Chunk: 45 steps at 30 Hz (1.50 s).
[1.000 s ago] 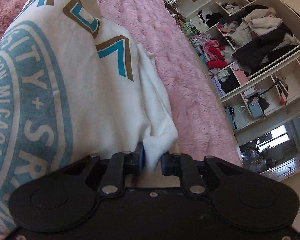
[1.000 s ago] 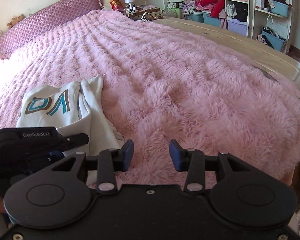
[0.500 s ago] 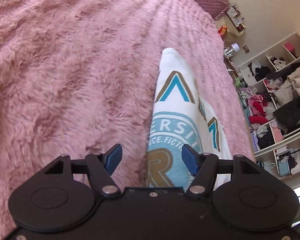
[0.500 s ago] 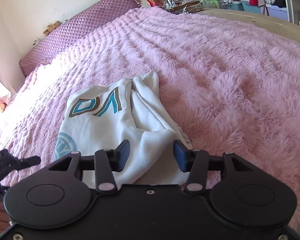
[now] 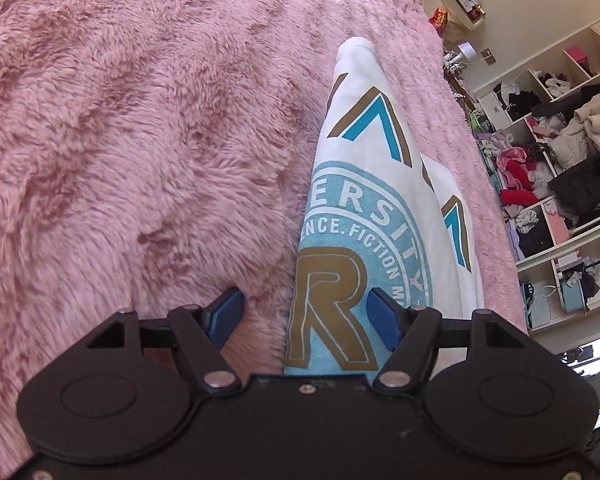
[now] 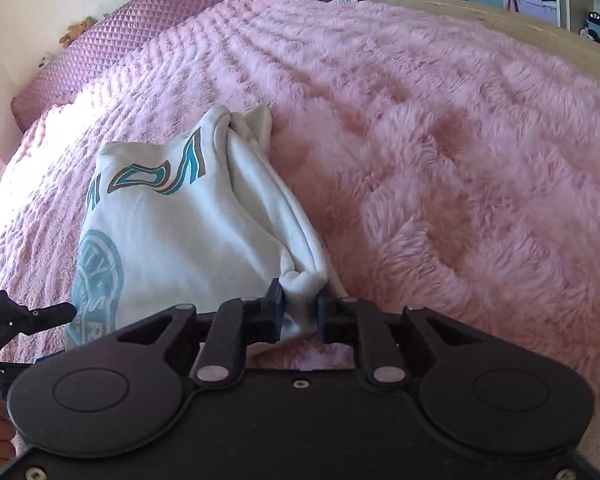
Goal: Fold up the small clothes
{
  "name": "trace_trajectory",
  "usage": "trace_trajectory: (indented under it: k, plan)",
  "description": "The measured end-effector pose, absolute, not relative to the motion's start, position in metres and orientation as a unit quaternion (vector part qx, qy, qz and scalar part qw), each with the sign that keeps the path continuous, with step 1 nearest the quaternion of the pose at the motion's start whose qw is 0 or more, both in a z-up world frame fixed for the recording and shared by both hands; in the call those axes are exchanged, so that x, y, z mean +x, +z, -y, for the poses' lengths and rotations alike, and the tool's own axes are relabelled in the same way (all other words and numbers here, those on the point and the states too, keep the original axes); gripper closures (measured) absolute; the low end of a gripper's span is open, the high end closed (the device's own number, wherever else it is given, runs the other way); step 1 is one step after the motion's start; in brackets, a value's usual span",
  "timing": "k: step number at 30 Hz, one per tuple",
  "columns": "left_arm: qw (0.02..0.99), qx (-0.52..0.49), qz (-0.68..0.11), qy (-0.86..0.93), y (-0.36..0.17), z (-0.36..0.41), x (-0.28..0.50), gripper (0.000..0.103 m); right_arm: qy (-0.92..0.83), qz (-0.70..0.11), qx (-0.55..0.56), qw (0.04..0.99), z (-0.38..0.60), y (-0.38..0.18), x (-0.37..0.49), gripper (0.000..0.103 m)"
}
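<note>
shirt half folded on bed; your right hand-held gripper just clamped its corner, left hand-held gripper just spread apart, empty; more folds remain.

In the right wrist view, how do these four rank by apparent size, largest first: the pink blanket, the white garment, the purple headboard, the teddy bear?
1. pink blanket
2. white garment, though it lies nearer the camera
3. purple headboard, farther away, so true size is unsure
4. teddy bear
</note>
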<state>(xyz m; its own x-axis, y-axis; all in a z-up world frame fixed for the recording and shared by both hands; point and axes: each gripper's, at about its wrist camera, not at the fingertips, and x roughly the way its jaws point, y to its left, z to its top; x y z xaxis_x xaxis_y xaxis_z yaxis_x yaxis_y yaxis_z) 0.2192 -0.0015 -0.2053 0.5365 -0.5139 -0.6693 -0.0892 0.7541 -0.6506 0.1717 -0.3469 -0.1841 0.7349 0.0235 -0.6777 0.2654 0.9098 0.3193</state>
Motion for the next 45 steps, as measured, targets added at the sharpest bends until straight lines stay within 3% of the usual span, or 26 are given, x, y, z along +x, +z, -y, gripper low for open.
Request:
trace_trajectory:
  k: [4, 5, 9, 14, 19, 22, 26, 31, 37, 41, 45]
  plan:
    - [0.825, -0.316, -0.45, -0.13, -0.197, 0.004, 0.241, 0.035, -0.075, -0.299, 0.183, 0.933, 0.35, -0.151, 0.171, 0.059]
    - [0.826, -0.316, -0.449, -0.128, -0.197, 0.004, 0.25, 0.035, -0.057, -0.284, 0.181, 0.94, 0.353, -0.142, 0.179, 0.058]
    - [0.83, -0.321, -0.442, -0.114, -0.197, 0.007, 0.282, 0.035, 0.006, -0.259, 0.191, 0.947, 0.363, -0.131, 0.239, 0.059]
    - [0.829, -0.329, -0.441, -0.1, -0.196, 0.017, 0.308, 0.034, 0.044, -0.302, 0.218, 0.927, 0.362, -0.153, 0.334, 0.059]
    - [0.826, -0.338, -0.442, -0.091, -0.196, 0.023, 0.311, 0.032, 0.03, -0.335, 0.224, 0.915, 0.353, -0.174, 0.373, 0.059]
    - [0.826, -0.336, -0.442, -0.092, -0.195, 0.027, 0.311, 0.032, 0.039, -0.34, 0.218, 0.914, 0.354, -0.175, 0.379, 0.087]
    - [0.829, -0.339, -0.435, -0.099, -0.192, 0.027, 0.309, 0.032, 0.015, -0.287, 0.182, 0.94, 0.356, -0.152, 0.364, 0.098]
    - [0.83, -0.322, -0.445, -0.096, -0.195, 0.039, 0.318, 0.028, -0.017, -0.334, 0.197, 0.921, 0.368, -0.179, 0.381, 0.098]
    - [0.834, -0.31, -0.444, -0.104, -0.188, 0.037, 0.316, 0.028, -0.009, -0.32, 0.199, 0.926, 0.373, -0.17, 0.364, 0.074]
    - [0.858, -0.27, -0.42, -0.124, -0.17, 0.022, 0.286, 0.028, 0.024, -0.301, 0.194, 0.933, 0.383, -0.142, 0.299, 0.074]
    - [0.865, -0.217, -0.425, -0.159, -0.159, 0.011, 0.23, 0.031, 0.02, -0.332, 0.178, 0.926, 0.385, -0.138, 0.23, 0.073]
